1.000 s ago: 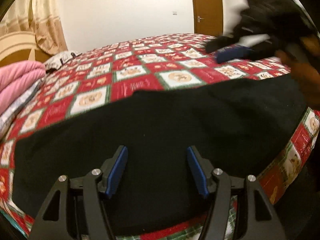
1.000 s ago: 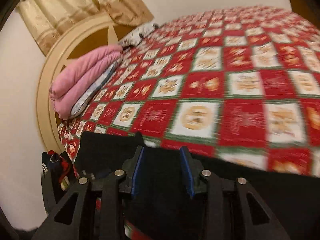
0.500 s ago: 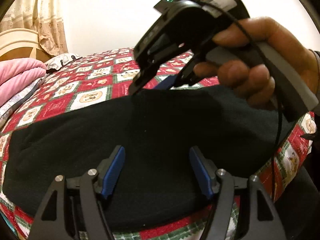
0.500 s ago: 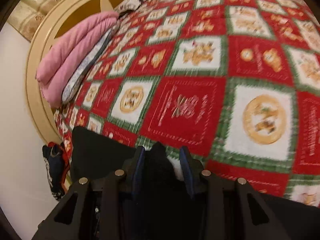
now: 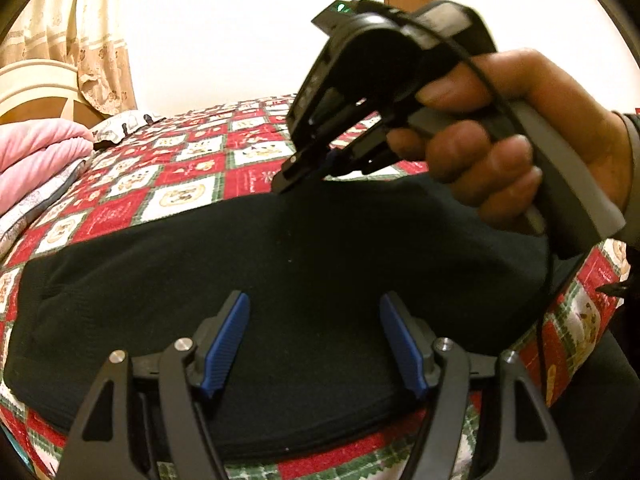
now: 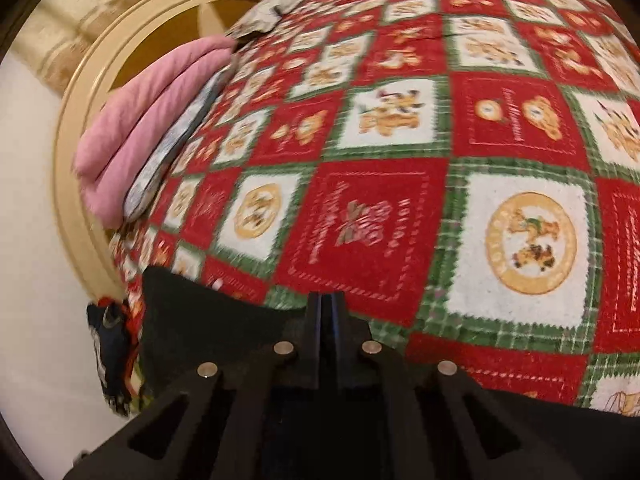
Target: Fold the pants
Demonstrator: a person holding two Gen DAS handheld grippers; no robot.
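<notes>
My right gripper [image 5: 286, 182] has swung in from 2 o'clock in the left view and dropped onto the far edge of the pants [image 5: 280, 300]. Its jaws have just been closing and now pinch that edge, at 6 o'clock in the right view.

Our L tongs [image 5: 314, 338] hover wide apart; R tongs [image 6: 326, 312] just closed tight, gripped in our R hand [image 5: 520, 140].
</notes>
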